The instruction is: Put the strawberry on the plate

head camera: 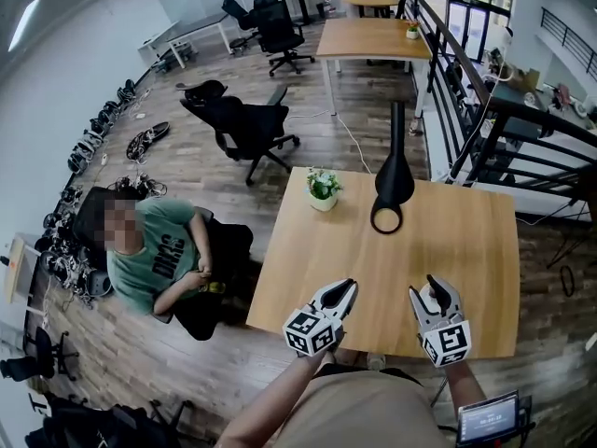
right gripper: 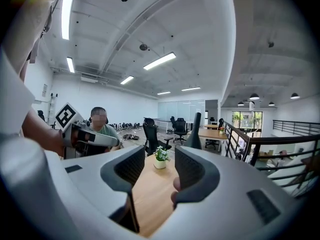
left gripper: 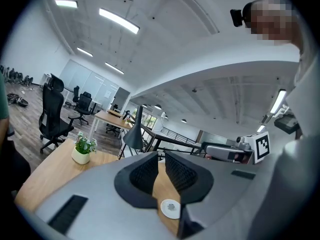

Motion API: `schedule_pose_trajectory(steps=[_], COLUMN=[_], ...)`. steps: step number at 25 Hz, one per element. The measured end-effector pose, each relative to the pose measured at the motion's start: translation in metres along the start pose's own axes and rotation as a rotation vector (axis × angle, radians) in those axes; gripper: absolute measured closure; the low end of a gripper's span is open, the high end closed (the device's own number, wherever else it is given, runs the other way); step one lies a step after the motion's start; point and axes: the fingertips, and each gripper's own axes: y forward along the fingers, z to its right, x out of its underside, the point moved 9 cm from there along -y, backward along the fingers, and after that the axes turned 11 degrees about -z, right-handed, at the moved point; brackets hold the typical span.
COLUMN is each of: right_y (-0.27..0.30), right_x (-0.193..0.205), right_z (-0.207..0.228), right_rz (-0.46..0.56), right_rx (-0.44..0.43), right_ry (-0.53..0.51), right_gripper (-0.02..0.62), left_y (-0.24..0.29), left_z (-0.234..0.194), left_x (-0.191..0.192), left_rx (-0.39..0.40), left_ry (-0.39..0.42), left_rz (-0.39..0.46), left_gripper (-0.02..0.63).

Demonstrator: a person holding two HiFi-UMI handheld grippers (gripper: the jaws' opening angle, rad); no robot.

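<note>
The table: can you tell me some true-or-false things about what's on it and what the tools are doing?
1. A strawberry lies on the table. False: no strawberry and no plate show in any view.
2. A small potted plant stands on the table. True.
3. The right tool is gripping the black lamp. False: its jaws are apart, and the lamp stands farther along the table, away from both tools.
4. A person in a green shirt sits beside the table. True.
5. The left tool is touching the plant. False: it is at the table's near edge, well apart from the plant.
</note>
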Motion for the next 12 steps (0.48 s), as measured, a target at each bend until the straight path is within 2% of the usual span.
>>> schedule_pose_trajectory(steps=[5, 12], right_y=[0.018, 0.006], right_x=[0.008, 0.000], right_z=[0.000, -0.010], right_rz=[-0.009, -0.048], right_rx=[-0.013, 0.035], right_ry=[0.000, 0.011], right_gripper=[0.400, 0.400], left_y=[-0.001, 0.006], left_z=[-0.006, -0.004], left_x=[-0.007, -0.008], left_rx=[0.001, 0.069], left_ry=[0.021, 0.011], left_rz=[0.009, -0.015], left_gripper=[0.578, 0.578])
